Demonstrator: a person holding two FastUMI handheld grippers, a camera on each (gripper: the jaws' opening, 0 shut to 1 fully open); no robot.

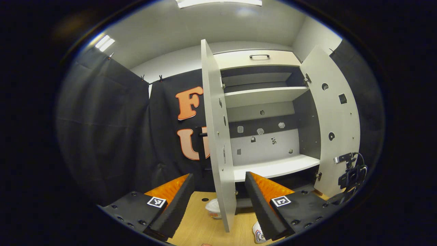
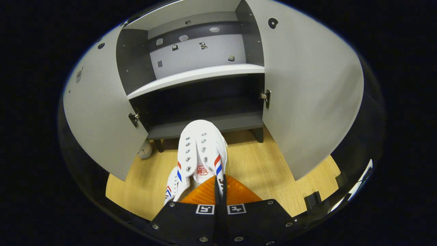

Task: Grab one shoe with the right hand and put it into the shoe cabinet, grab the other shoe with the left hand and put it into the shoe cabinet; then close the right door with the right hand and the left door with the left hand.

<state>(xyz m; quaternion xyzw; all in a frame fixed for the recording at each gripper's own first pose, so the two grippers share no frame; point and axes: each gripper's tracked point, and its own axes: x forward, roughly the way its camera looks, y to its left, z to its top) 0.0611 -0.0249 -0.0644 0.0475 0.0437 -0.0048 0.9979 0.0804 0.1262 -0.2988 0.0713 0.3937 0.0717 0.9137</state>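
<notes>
White canvas shoe (image 2: 202, 150) up off the floor, toe aimed at the dark bottom shelf (image 2: 218, 123) of the shoe cabinet (image 2: 191, 78), pinched at the heel collar by the right gripper (image 2: 218, 186), jaws clenched on the thin fabric edge. Looks light and soft, likely to droop or swing from that rim hold; deeper bite at the heel would steady it. Second shoe (image 2: 172, 188) on the wooden floor (image 2: 259, 167) just below and left, touching or nearly so. Both doors wide open. Left gripper (image 1: 218, 201) hanging back by the left door (image 1: 216, 143), jaws released, nothing between them.
</notes>
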